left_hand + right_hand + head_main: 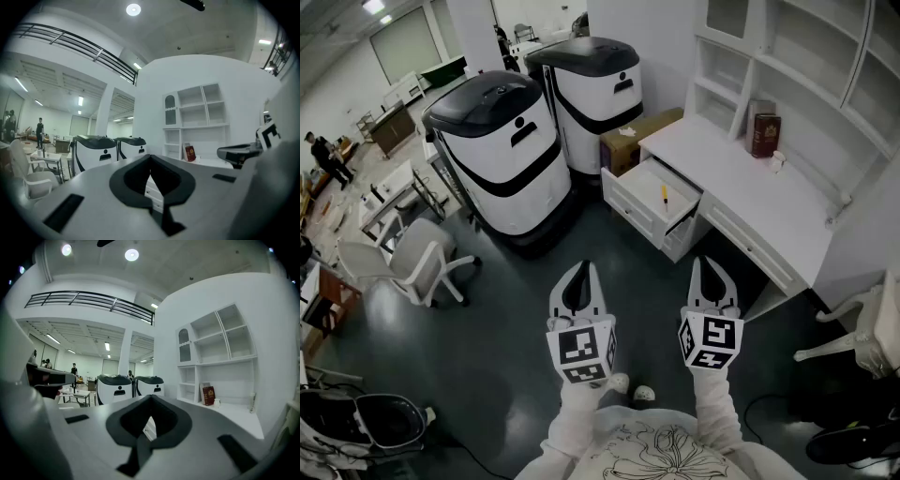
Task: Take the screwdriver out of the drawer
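Yellow-handled screwdriver [664,195] lies inside the open drawer [628,208] under the white counter [741,173]. The left hand-held gripper [580,272] and right hand-held gripper [709,267], both closed and empty, hover well short of the drawer. Reaching in unopened would likely shove the tool deeper.

**Both grippers level, jaws together**

The left gripper [580,274] and right gripper [707,268] point forward side by side, clearly apart, each on a white-sleeved forearm [713,405]. The right jaws meet at the tips. The left jaws appear closed too, though that view is dim. Marker cubes [581,349] sit just behind the jaws.
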A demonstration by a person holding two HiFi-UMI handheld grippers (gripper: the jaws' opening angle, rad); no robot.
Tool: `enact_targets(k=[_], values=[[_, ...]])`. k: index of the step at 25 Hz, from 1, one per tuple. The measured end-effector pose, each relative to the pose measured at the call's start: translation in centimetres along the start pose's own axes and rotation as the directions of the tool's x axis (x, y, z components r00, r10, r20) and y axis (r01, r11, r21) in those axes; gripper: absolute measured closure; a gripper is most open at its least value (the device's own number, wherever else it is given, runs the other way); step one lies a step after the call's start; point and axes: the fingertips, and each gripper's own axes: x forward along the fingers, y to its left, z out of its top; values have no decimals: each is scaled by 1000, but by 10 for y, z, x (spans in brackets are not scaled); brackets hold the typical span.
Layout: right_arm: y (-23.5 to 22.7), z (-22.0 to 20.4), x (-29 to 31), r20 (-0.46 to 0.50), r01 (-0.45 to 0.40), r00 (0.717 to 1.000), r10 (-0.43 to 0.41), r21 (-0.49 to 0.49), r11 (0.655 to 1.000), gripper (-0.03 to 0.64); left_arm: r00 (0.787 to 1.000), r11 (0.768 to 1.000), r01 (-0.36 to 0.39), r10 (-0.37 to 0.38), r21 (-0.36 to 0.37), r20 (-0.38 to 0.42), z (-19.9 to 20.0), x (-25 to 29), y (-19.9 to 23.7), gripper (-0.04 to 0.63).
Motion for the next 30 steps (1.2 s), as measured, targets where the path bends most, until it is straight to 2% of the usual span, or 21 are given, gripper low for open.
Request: enact_targets(k=[14,30], values=[[9,-2,19,-5,6,1000,-6,-2,1000,615,1000,1000,17,-17,1,-8,-1,18,11,589],[30,-24,58,-45,50,998,-47,51,997,615,998,999,48,-47,17,-42,-16,58,50,589]])
